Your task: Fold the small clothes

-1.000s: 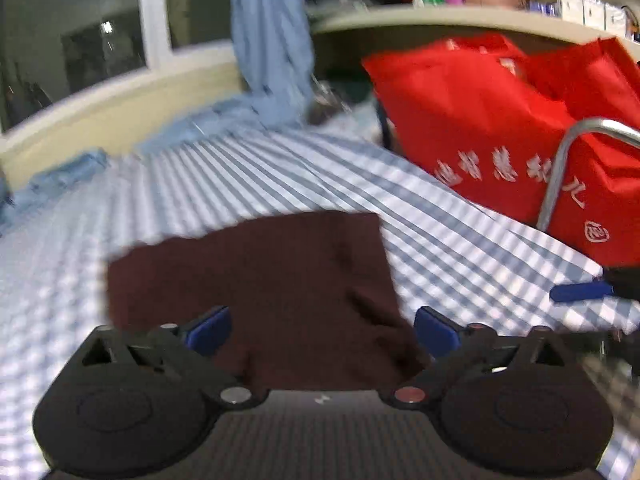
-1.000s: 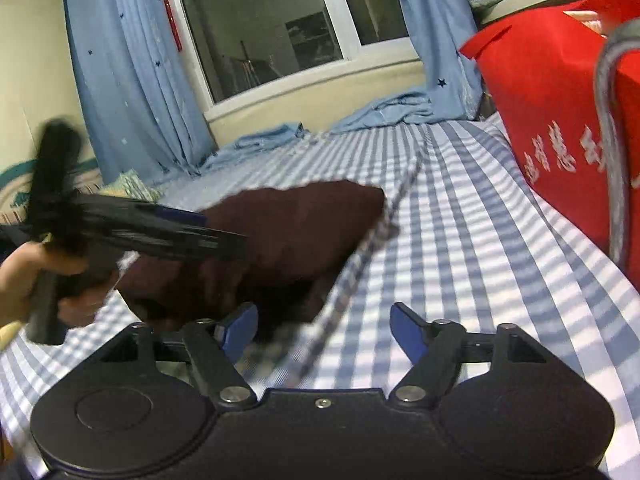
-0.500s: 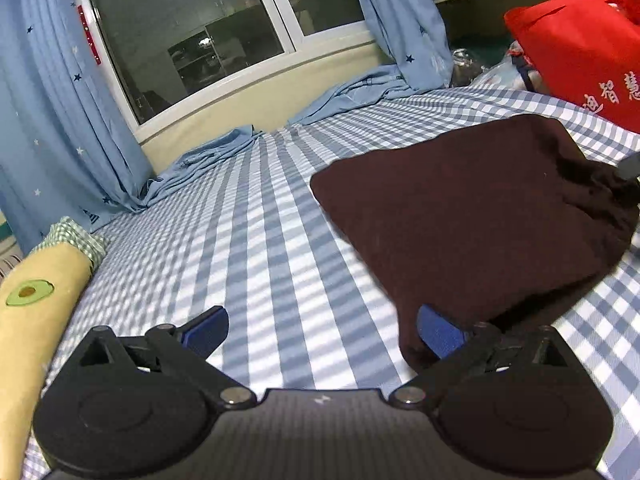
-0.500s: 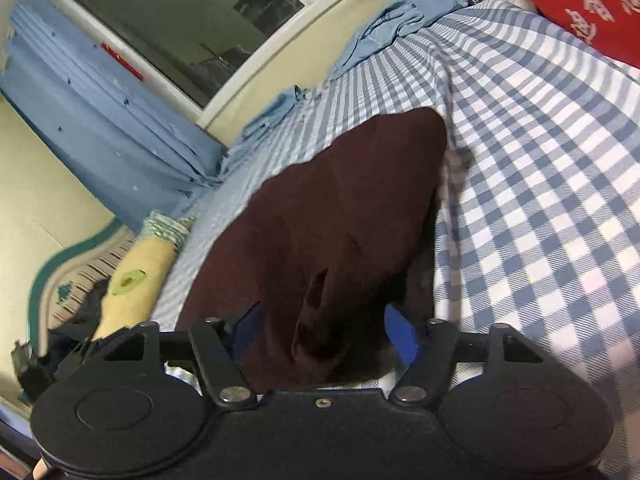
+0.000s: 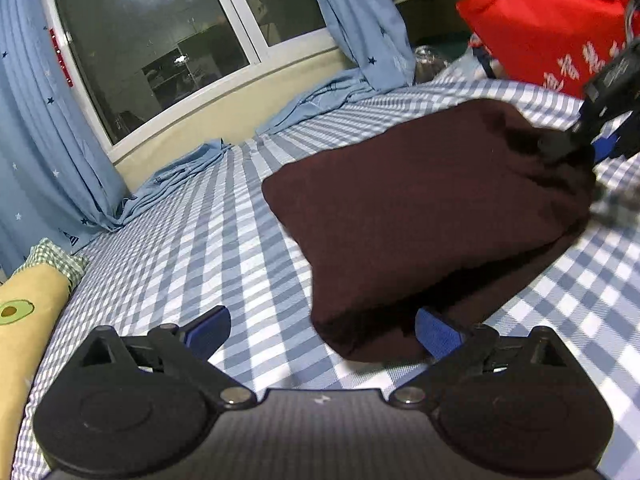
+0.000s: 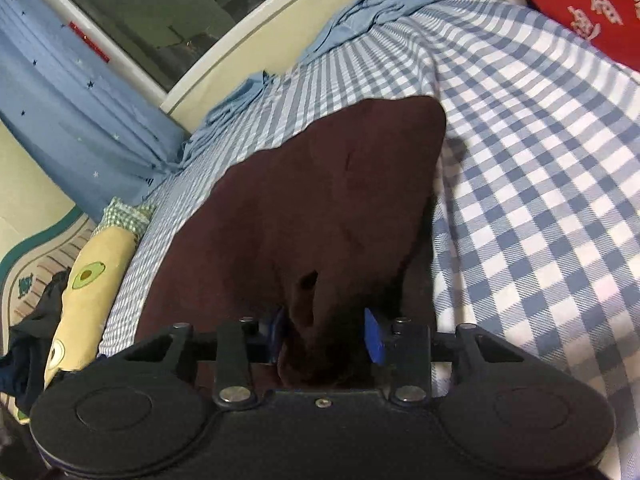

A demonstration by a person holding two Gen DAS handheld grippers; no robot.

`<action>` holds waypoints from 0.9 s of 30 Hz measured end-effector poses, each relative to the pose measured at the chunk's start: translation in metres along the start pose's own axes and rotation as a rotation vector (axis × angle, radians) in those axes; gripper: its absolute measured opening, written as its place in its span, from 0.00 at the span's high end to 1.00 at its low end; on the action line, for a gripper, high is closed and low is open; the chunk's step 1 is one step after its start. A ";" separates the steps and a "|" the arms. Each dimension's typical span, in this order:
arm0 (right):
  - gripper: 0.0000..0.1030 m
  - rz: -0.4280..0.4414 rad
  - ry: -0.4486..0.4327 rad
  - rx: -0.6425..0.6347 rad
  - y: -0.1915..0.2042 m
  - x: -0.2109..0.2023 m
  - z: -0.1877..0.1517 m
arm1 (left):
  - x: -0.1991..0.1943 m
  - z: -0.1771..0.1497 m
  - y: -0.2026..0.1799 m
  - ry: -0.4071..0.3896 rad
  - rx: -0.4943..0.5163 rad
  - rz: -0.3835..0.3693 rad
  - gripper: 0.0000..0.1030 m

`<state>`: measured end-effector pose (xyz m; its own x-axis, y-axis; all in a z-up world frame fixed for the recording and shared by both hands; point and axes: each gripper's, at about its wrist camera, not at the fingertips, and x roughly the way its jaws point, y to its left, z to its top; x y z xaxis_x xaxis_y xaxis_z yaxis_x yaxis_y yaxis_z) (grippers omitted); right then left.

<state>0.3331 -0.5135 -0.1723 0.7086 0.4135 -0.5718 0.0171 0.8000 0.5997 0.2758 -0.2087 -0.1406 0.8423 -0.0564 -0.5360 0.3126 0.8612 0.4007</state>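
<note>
Now left tongs point(image 5: 322, 330) spread wide beside maroon cloth point(image 5: 424, 216), right tongs point(image 6: 326, 334) pinching its bunched edge

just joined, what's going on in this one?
A person is folding a dark maroon garment on a blue checked bedsheet. The right gripper is shut on a bunched edge of the cloth. The left gripper is open at the garment's near corner, one finger against the cloth, gripping nothing.

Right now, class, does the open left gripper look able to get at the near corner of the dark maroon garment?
Probably yes: the left gripper is open, and the maroon garment has its near corner just ahead of it with nothing between.
</note>
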 end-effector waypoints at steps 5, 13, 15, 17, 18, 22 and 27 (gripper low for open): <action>0.58 0.017 0.026 0.049 -0.002 0.006 0.003 | 0.023 0.006 -0.007 -0.038 -0.062 0.015 0.03; 0.78 0.006 -0.010 -0.015 0.028 0.014 0.036 | 0.056 -0.008 0.002 0.064 -0.177 0.127 0.00; 0.79 0.024 -0.059 -0.042 0.041 0.002 0.046 | 0.048 -0.008 0.019 0.061 -0.299 0.132 0.00; 0.80 0.074 -0.121 -0.039 0.046 -0.014 0.057 | 0.039 -0.008 0.033 0.054 -0.407 0.161 0.02; 0.80 0.102 -0.143 -0.032 0.045 -0.022 0.061 | 0.035 -0.010 0.037 0.051 -0.439 0.179 0.04; 0.80 0.123 -0.143 -0.027 0.033 -0.037 0.058 | 0.022 -0.027 0.057 0.036 -0.578 0.226 0.05; 0.81 0.055 0.015 0.041 -0.013 -0.003 0.012 | 0.045 -0.063 0.075 0.186 -0.713 0.125 0.04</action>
<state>0.3393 -0.5297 -0.1718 0.6988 0.4632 -0.5451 0.0074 0.7573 0.6530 0.3092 -0.1153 -0.1811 0.7448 0.0956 -0.6604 -0.1945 0.9778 -0.0778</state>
